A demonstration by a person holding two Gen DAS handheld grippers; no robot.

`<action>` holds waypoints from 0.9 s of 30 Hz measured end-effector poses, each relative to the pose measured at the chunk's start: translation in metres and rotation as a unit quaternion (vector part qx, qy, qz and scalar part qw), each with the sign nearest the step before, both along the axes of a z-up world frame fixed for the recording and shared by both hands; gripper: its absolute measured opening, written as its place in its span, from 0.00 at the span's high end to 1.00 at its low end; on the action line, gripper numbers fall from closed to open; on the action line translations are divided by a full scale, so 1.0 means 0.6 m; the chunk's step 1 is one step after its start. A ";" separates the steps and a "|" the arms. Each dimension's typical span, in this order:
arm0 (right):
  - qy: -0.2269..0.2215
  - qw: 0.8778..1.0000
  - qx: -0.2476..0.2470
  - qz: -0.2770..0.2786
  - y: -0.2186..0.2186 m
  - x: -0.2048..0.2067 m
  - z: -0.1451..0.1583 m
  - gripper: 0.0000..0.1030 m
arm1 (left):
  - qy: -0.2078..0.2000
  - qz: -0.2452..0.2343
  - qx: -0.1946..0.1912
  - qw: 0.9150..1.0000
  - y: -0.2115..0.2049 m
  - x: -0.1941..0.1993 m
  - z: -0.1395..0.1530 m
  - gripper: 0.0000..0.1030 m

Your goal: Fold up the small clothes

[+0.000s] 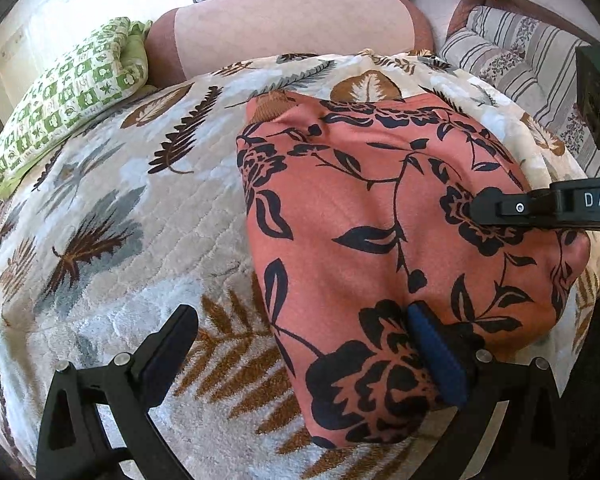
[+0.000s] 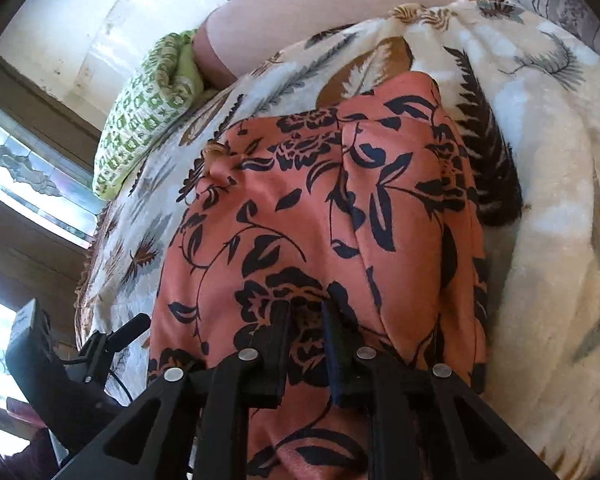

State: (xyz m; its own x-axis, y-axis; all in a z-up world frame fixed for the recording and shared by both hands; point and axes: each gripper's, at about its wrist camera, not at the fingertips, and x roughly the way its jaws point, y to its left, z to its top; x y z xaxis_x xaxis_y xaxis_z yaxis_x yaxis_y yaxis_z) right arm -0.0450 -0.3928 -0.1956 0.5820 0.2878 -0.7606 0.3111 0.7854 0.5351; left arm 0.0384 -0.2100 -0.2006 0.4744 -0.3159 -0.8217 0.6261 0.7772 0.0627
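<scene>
While right gripper (image 2: 306,320) pinches garment (image 2: 320,208), left gripper (image 1: 300,332) splayed

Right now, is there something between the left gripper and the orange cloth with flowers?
Nothing visible. The left gripper is open right at the orange floral garment: one finger lies on it, the other over the leaf-print blanket. The right gripper already pinches it.

home bedroom, leaf-print quilt (image 1: 112,208) on bed, green pillow (image 1: 68,96), striped bedding (image 1: 528,52)

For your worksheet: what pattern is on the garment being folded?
Navy flowers on salmon garment; left wrist view.
</scene>
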 end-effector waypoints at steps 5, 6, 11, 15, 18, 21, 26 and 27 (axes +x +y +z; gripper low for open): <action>-0.008 1.000 0.000 0.000 -0.006 -0.004 -0.003 0.82 | -0.002 0.002 0.004 1.000 -0.003 -0.001 0.000 0.00; -0.010 1.000 -0.001 -0.001 0.001 -0.003 -0.003 0.82 | -0.003 0.002 0.005 1.000 -0.004 -0.001 0.001 0.00; -0.019 1.000 -0.017 -0.008 0.010 -0.007 -0.003 0.82 | -0.006 0.004 0.010 1.000 -0.006 -0.003 0.001 0.00; -0.024 0.999 -0.020 -0.013 0.011 -0.011 -0.002 0.82 | -0.009 0.007 0.013 1.000 -0.007 -0.005 0.002 0.00; -0.027 0.999 -0.014 -0.019 0.010 -0.014 -0.002 0.82 | -0.011 0.010 0.015 1.000 -0.007 -0.007 0.003 0.00; -0.031 0.999 -0.017 -0.021 0.012 -0.017 -0.001 0.82 | -0.013 0.012 0.016 1.000 -0.008 -0.008 0.003 0.00; -0.036 0.999 -0.013 -0.028 0.012 -0.023 -0.003 0.82 | -0.013 0.015 0.019 1.000 -0.009 -0.010 0.004 0.00; -0.036 0.999 -0.012 -0.029 0.013 -0.024 -0.003 0.82 | -0.013 0.016 0.019 1.000 -0.009 -0.011 0.004 0.00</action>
